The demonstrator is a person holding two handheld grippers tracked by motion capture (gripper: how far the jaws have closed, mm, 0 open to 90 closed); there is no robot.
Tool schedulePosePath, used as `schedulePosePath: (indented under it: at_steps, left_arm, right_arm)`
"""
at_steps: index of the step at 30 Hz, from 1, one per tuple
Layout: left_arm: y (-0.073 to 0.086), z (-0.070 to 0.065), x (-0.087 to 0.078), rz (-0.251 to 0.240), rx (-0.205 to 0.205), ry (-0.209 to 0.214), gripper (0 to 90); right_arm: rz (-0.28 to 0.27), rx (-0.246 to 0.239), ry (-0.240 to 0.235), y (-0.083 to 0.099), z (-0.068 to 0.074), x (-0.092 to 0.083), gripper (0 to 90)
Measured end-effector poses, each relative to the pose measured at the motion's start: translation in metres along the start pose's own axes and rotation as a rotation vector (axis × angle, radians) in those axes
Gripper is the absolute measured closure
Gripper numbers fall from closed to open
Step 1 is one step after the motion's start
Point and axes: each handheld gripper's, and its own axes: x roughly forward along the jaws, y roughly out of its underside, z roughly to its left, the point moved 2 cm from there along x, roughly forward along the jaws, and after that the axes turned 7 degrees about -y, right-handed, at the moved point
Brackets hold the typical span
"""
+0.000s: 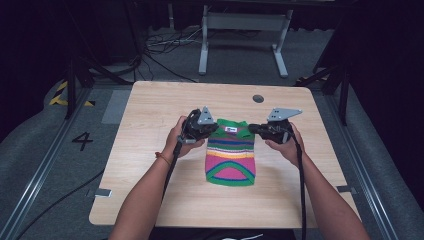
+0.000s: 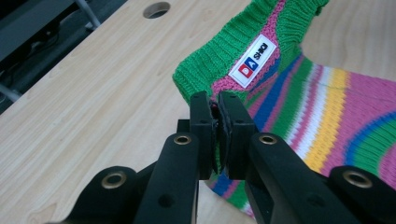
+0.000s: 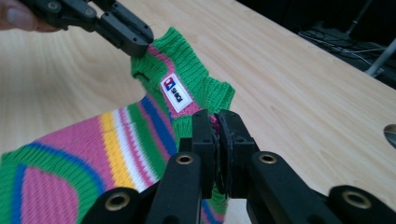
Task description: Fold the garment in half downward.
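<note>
Small striped knit sweater point(image 1: 231, 154) sits mid-tabletop point(image 1: 150, 115), collar end away from you, hem toward you, white label point(image 2: 255, 60) showing inside the green ribbed neck. It's soft, light and floppy: no stiffness, so it'll sag and stretch from wherever you pinch it, and the loose knit could snag or pull if you yank. Ribbed collar edge looks like the sanest place to hold, thicker and less likely to slip than the striped body. You've got the left claw point(image 2: 214, 100) clamped on the collar at one shoulder corner and the right claw point(image 3: 215, 116) clamped on the opposite one, knit squeezed between the pads on both, jaws near fully closed. In the right gripper view the left claw bites the far end of the neck band, label between the two grips. The collar end looks raised off the wood, the body draped down onto the tabletop; how much of it has lifted I can't tell. Your hands point(image 1: 180, 137) flank the sweater, claws pointing inward toward each other, forearms coming in from the near edge. Keep both grips level or it'll twist.
</note>
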Motion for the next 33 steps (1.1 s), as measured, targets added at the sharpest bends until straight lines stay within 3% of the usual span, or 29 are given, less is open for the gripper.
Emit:
schedulePosePath:
  at_steps: [8, 12, 16, 25, 26, 33]
  left_arm:
    - [0.012, -0.027, -0.013, 0.014, 0.068, 0.043, 85.2]
    - [0.017, -0.036, -0.023, -0.01, 0.075, 0.059, 85.2]
    - [0.02, -0.047, -0.031, -0.008, 0.117, 0.082, 85.2]
    - [0.026, -0.06, -0.034, 0.002, 0.178, 0.132, 84.9]
    - [0.028, -0.062, -0.034, 0.008, 0.187, 0.138, 84.8]
    - [0.042, -0.079, -0.037, 0.036, 0.234, 0.175, 84.7]
  right_arm:
    - [0.022, -0.038, -0.045, 0.013, 0.024, -0.012, 85.8]
    - [0.023, -0.053, -0.061, 0.019, 0.035, -0.015, 85.8]
    - [0.034, -0.065, -0.094, 0.026, 0.049, -0.017, 85.7]
    - [0.069, -0.097, -0.135, 0.045, 0.075, -0.016, 85.5]
    - [0.1, -0.117, -0.145, 0.052, 0.081, -0.014, 85.5]
    - [0.133, -0.144, -0.168, 0.063, 0.094, -0.014, 85.5]
